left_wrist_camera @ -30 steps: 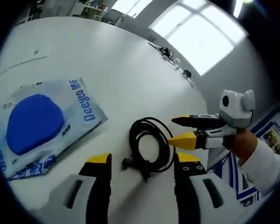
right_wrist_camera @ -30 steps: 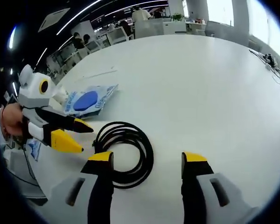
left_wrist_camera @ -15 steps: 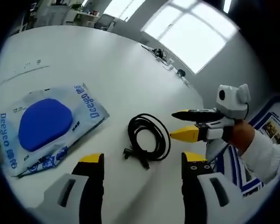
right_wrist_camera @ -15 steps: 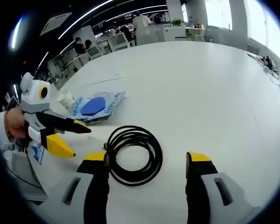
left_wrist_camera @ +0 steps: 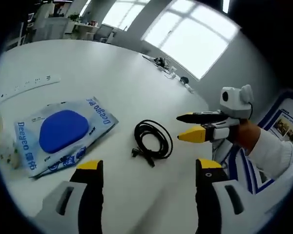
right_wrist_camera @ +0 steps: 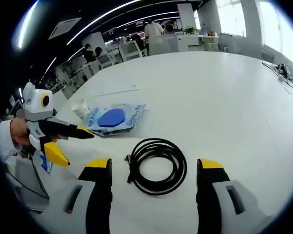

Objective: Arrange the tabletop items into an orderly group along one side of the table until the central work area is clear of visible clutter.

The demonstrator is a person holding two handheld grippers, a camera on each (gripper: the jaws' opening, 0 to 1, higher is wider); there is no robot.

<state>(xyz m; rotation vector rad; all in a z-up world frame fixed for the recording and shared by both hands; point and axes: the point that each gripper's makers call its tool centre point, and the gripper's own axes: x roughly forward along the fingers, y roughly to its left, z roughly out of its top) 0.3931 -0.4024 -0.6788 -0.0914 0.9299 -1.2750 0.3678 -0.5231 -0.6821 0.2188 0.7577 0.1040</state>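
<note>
A coiled black cable (left_wrist_camera: 153, 140) (right_wrist_camera: 157, 165) lies on the white table (left_wrist_camera: 112, 78) (right_wrist_camera: 219, 92). To its side lies a white and blue wet-wipe pack (left_wrist_camera: 63, 134) (right_wrist_camera: 113, 118). My left gripper (left_wrist_camera: 149, 168) is open, held back from the cable with nothing between its jaws; in the right gripper view it (right_wrist_camera: 68, 144) comes in from the left, jaws apart. My right gripper (right_wrist_camera: 156, 165) is open over the near side of the coil, not touching it; in the left gripper view it (left_wrist_camera: 189, 126) hangs open just right of the cable.
A crumpled clear wrapper (left_wrist_camera: 2, 146) (right_wrist_camera: 81, 107) lies beside the wipe pack. A white power strip (left_wrist_camera: 27, 84) (right_wrist_camera: 118, 90) lies farther out on the table. Small cables and items (left_wrist_camera: 168, 68) (right_wrist_camera: 283, 68) sit near the far edge. Desks, chairs and people stand in the background.
Both grippers have pulled back from the cable, so it looks smaller and farther. The cable and wipe pack have not moved. Both grippers stay open.
</note>
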